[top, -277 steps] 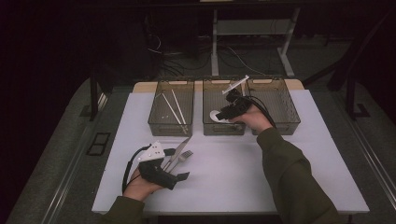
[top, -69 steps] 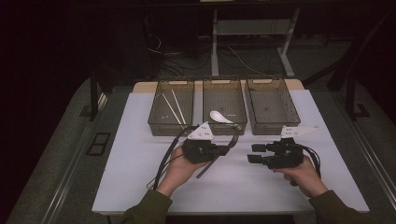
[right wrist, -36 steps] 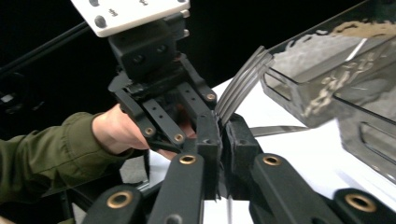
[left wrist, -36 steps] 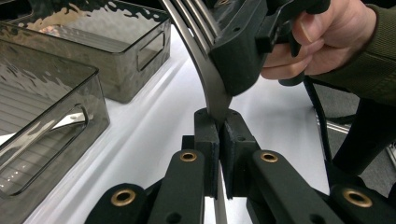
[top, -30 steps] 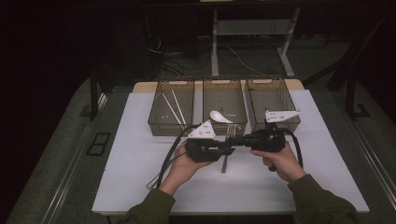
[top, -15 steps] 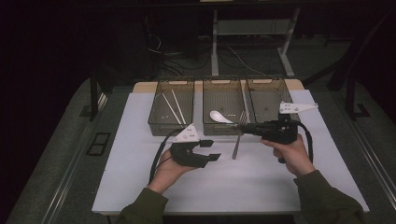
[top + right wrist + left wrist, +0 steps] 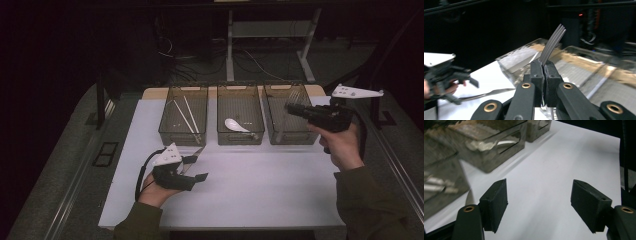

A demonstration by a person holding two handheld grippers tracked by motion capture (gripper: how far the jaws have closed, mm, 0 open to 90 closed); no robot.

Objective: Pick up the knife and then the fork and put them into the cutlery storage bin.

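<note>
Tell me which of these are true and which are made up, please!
1. The right gripper pinches a fork. True.
2. The left gripper holds a spoon. False: its jaws stand apart with nothing between them; they have just been opening.
3. A white spoon lies in the middle bin. True.
4. The chopsticks lie in the right bin. False: they lie in the left bin.
5. The fork is over the right bin. True.
</note>
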